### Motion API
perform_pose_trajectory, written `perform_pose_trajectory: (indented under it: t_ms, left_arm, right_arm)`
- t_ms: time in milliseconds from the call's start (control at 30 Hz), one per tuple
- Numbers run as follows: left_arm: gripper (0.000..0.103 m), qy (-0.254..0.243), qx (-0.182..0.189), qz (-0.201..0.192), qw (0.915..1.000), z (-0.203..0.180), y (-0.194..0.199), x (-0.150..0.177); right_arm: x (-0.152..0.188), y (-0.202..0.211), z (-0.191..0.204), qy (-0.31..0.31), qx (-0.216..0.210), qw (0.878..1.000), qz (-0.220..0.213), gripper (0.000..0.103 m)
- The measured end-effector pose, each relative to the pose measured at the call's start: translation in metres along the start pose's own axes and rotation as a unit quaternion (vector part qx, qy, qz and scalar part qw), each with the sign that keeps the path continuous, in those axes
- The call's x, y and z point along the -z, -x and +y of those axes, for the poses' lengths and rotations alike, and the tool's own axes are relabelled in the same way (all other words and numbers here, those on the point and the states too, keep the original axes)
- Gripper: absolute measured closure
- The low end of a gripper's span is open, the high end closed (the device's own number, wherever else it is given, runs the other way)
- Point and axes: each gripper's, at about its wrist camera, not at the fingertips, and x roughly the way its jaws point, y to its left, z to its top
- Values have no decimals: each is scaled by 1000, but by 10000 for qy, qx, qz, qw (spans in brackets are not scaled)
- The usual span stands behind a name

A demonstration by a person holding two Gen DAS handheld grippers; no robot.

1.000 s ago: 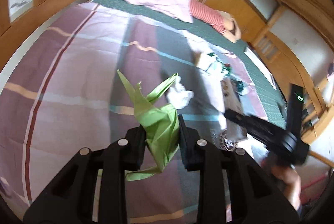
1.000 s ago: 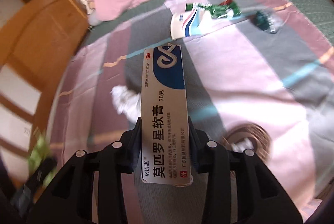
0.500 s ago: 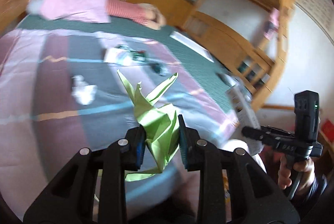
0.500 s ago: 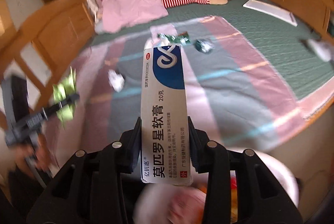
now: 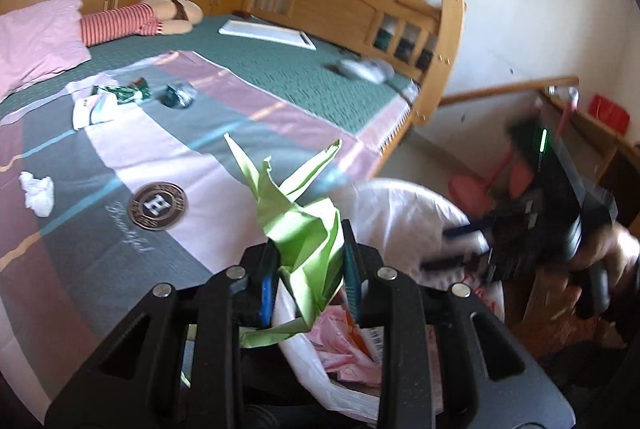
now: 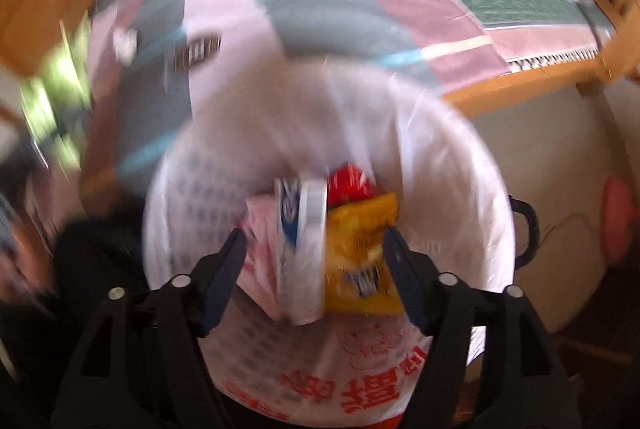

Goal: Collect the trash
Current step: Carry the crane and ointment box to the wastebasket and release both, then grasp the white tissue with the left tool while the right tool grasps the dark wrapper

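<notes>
The bed (image 5: pixel 120 165) fills the left wrist view, its striped cover carrying wrappers (image 5: pixel 116 95) and a crumpled tissue (image 5: pixel 37 191); the right wrist view shows these only as blur. A bin lined with a white bag (image 6: pixel 440 165) stands beside the bed. The right tongs (image 6: pixel 314 257) are opening above it, and the white-and-blue box (image 6: pixel 300 249) lies free between the spread jaws, its long axis running away from the camera into the bin, over an orange packet (image 6: pixel 360 249). The left tongs (image 5: pixel 308 279) are clamped on a green folded paper (image 5: pixel 300 229) at the bin's rim, its points aimed up and away.
</notes>
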Motion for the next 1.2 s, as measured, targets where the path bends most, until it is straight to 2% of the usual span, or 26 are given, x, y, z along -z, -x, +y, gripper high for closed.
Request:
perform_pose_trajectory:
  t_ms: [133,267,467,767,867,933,967,1000,1033,1067,1100,1133,1200]
  left_arm:
    - [75,-212,-20,169,9996,-12,-11,6]
    - [75,-257,0,151,9996,-12,-13,6]
    - [75,-245,8,147,9996,-11,-11,5]
    - [75,-356,80,125,9993,-16,-13,4]
    - [75,-382,311,131,9987,-20,-14,4]
    - [74,-373,946,224,9946,-25,-19,4]
    - [70,-401,1319,355,9898,-29,-24,5]
    - [59,-509,1636,550,9837,-35,-31,6]
    - [51,-619,1644,647,9823,-39,-36,6]
    - [30,-643,1524,665,9840,-39,-38,4]
    - [16,-598,1313,545,9880,-32,-36,-1]
    - [13,-537,1148,395,9911,-24,-32,-6]
    - [12,-177,657,51,9977,17,-20,-26]
  right_arm:
    - [-9,25,-10,-299,315,9960,-777,30]
    - [-10,39,-18,-515,332,9903,-1246,30]
    - [-15,50,-21,-727,276,9831,-1656,30]
    - [-14,73,-15,-707,433,9682,-2361,30]
    - [-12,84,-12,-656,595,9584,-2715,22]
    - [-11,92,-10,-603,675,9508,-2962,21]
    - [-12,93,-10,-583,692,9491,-3017,20]
    - [-13,95,-9,-560,707,9477,-3062,19]
    - [-16,95,-8,-535,699,9471,-3087,18]
    - [-18,94,-7,-523,681,9472,-3091,18]
    - [-20,93,-7,-514,658,9476,-3082,18]
    - [-22,91,-7,-510,639,9480,-3075,18]
    - [-27,85,-6,-488,617,9493,-3043,18]
